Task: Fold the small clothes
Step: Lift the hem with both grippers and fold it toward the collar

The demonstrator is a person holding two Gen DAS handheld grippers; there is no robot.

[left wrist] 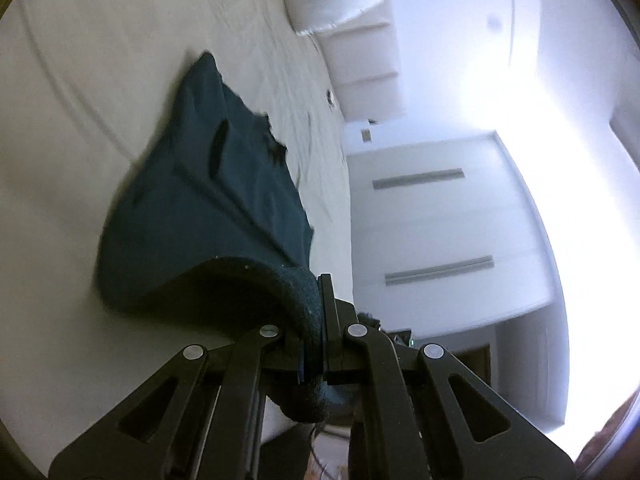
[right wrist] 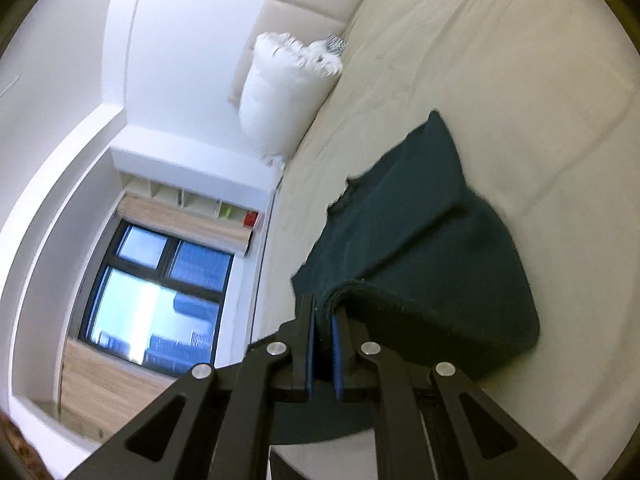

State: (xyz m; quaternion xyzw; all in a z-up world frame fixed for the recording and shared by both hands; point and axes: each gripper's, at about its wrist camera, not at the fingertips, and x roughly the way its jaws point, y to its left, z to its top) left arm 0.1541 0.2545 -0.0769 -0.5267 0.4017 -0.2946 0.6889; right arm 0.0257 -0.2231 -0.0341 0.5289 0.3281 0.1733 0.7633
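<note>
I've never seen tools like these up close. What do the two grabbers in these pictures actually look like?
Both are matte black. The left gripper and right gripper each have flat angular linkage bars with triangular cut-outs, joined by round silver rivets. Two narrow flat fingers carry blue pads, clearest on the right. No hands or sleeves show.

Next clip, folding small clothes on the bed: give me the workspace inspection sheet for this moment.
Surface: cream bed sheet, lightly wrinkled.
Job's things: dark teal garment, near edge lifted off the sheet, far end resting on it.
Clutter: small round object on the sheet near the headboard; too small to identify.
Grippers: left tool shut on the garment's edge; right tool shut on the same garment.
Cables: nothing seen.
Surroundings: white pillow against a padded headboard, window, white wardrobe.
</note>
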